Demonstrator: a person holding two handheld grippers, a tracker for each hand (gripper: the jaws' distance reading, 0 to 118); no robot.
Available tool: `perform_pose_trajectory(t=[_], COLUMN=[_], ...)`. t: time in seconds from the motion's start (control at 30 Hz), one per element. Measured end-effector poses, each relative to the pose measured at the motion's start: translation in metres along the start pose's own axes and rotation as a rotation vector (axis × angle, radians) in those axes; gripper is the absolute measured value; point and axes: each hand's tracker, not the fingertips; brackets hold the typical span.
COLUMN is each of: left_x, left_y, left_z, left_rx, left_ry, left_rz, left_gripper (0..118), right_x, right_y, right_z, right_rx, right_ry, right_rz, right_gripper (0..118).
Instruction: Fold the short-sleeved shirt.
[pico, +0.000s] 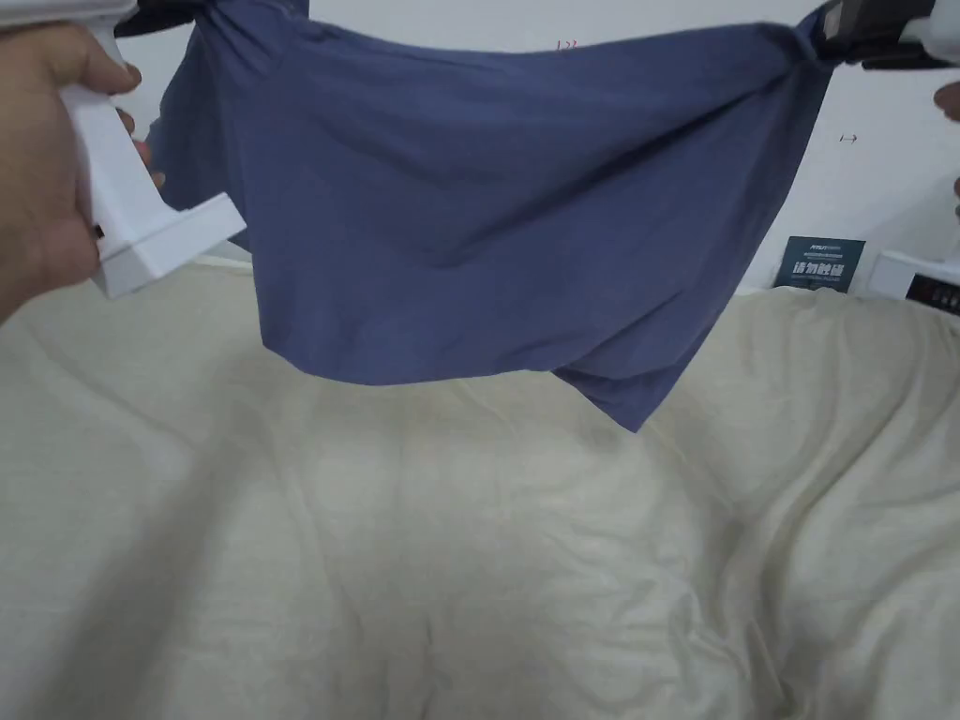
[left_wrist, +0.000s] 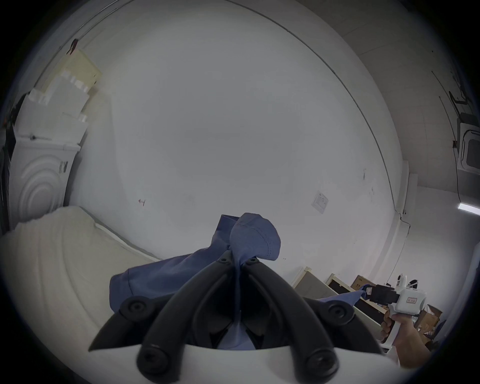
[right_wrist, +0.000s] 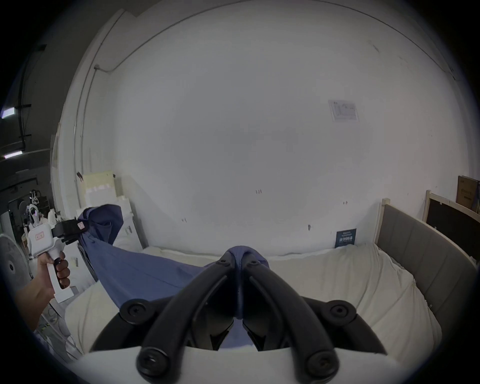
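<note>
Shirt of soft blue-grey cloth (pico: 469, 216) hangs stretched in the air between two grippers, above a bed spread with a wrinkled cream sheet (pico: 469, 562).

On the left, the left gripper (left_wrist: 237, 261), white-handled with black jaws and held in the person's left hand (pico: 37, 159), has both jaws pressed together on a bunched corner of the cloth. The shirt sags in the middle, its lower edge clear of the sheet. On the right, the right gripper (right_wrist: 237, 259) likewise pinches the other corner between closed jaws, near a grey padded headboard (right_wrist: 415, 254).
</note>
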Motion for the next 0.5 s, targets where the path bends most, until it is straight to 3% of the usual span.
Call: perform_pose_trajectory(t=[0.27,0.33,0.5], left_x=[-0.075,-0.088,-0.110], left_y=[-0.115,-0.141,-0.190], left_z=[-0.023,-0.026,0.004], left_rx=[-0.047,-0.106,-0.115], left_ry=[0.004,0.074,0.059], left_rz=[0.106,0.080,0.107], left_gripper=[3,3,3], right_x=[0.034,0.037,0.036], right_y=[-0.120,-0.149,-0.208], right_z=[-0.048,-0.052,-0.042], right_rx=[-0.120,-0.150,-0.191], right_ry=[-0.012,-0.015,-0.005], right_rz=[-0.034,-0.047,-0.069], right_gripper=[5,5,5])
